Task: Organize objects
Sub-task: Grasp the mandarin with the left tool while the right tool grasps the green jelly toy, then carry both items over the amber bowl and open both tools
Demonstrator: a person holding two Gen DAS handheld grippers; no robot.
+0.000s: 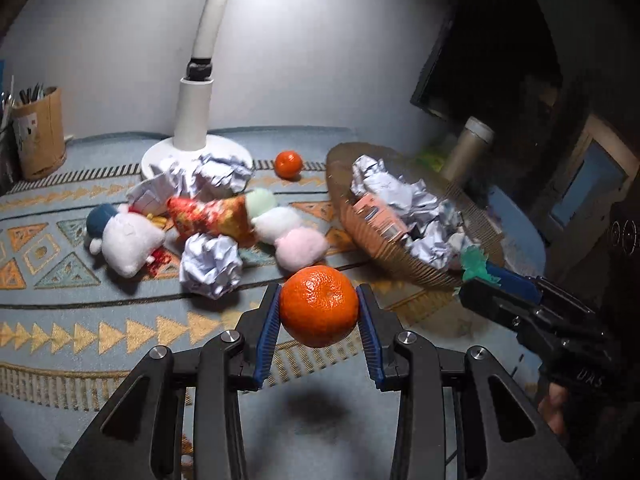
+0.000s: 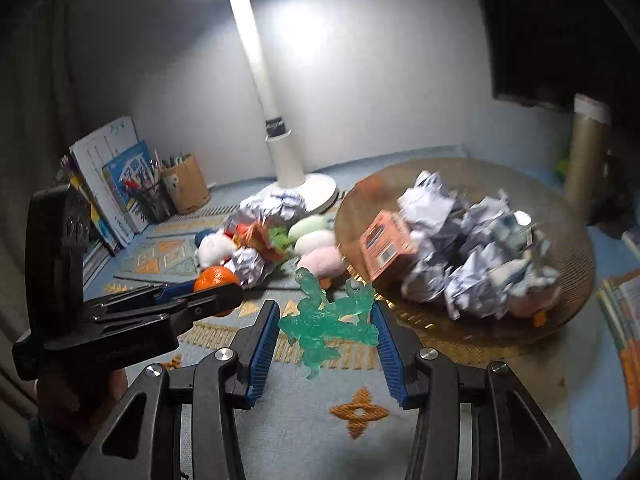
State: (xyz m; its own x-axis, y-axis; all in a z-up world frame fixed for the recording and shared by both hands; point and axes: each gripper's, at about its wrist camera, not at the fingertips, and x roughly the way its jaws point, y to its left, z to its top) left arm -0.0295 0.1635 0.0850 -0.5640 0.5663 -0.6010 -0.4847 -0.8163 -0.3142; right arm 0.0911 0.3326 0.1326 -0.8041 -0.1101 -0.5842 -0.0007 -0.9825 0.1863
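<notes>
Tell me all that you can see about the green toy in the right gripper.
The green toy is a translucent figure, apparently soft plastic or rubber, with a head-like top and spread limbs. The right gripper holds it between its blue ribbed pads, above the patterned cloth and just before the woven basket. In the left wrist view only its tip shows beside the basket rim. Nothing else touches it.
</notes>
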